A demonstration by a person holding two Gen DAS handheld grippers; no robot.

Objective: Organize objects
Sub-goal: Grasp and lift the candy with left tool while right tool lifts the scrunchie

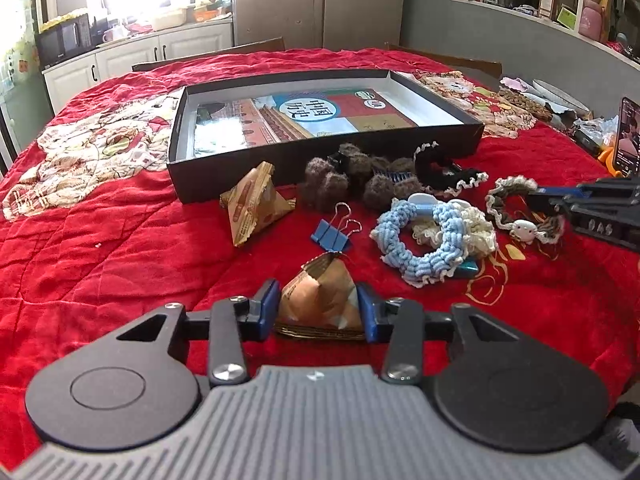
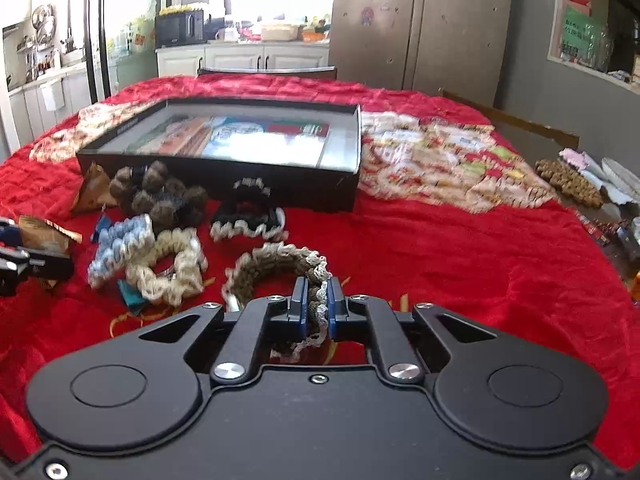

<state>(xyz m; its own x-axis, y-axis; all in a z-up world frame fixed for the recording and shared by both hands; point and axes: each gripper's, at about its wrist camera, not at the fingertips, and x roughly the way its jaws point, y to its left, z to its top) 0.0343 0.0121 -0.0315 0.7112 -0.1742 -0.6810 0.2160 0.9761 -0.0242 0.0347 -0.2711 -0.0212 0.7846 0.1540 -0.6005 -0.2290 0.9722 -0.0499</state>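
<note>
My left gripper (image 1: 318, 306) is shut on a brown pyramid-shaped packet (image 1: 320, 292), just above the red cloth. My right gripper (image 2: 318, 304) is shut on the brown-and-cream scrunchie (image 2: 276, 266); it also shows in the left wrist view (image 1: 516, 208) with the right gripper (image 1: 540, 200) on it. An open black box (image 1: 316, 120) lies behind the pile. In front of the black box lie a second pyramid packet (image 1: 256, 204), a brown fuzzy scrunchie (image 1: 344, 180), a black scrunchie (image 1: 444, 172), a blue scrunchie (image 1: 424, 236), a cream scrunchie (image 1: 476, 220) and a blue binder clip (image 1: 332, 232).
A red quilted cloth (image 1: 100, 260) covers the table. A phone (image 1: 626, 136), a plate (image 1: 560, 96) and loose clutter sit at the right edge. Chairs (image 1: 248, 46) stand behind the table. The box holds a printed sheet (image 1: 304, 116).
</note>
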